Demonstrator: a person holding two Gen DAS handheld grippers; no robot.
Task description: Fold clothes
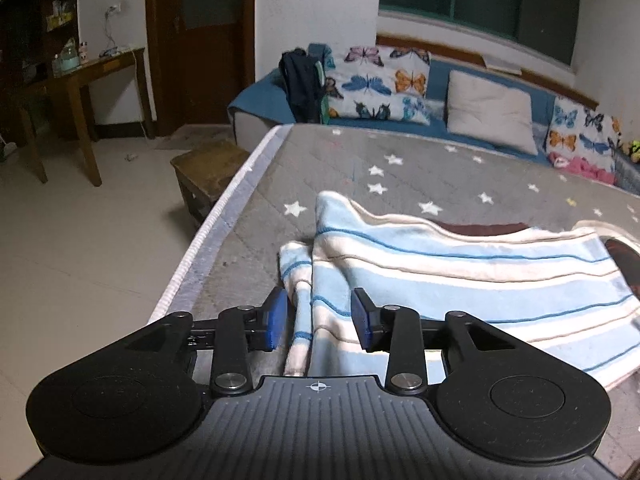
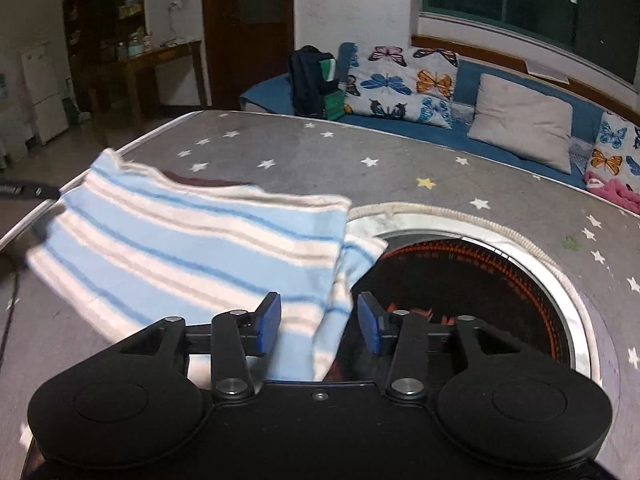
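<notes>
A light-blue and white striped garment (image 1: 460,276) lies folded on a grey star-patterned table cover (image 1: 340,160). My left gripper (image 1: 319,322) is open, its blue pads either side of the garment's near left edge, where a sleeve hangs down. In the right wrist view the same garment (image 2: 180,248) spreads to the left. My right gripper (image 2: 319,322) is open over the garment's near right corner, pads apart and not pinching the cloth.
A round heater opening (image 2: 480,280) with an orange glow sits in the table just right of the garment. A blue sofa (image 1: 440,124) with butterfly pillows and a dark bag stands behind. A wooden stool (image 1: 208,176) and desk (image 1: 92,80) stand to the left.
</notes>
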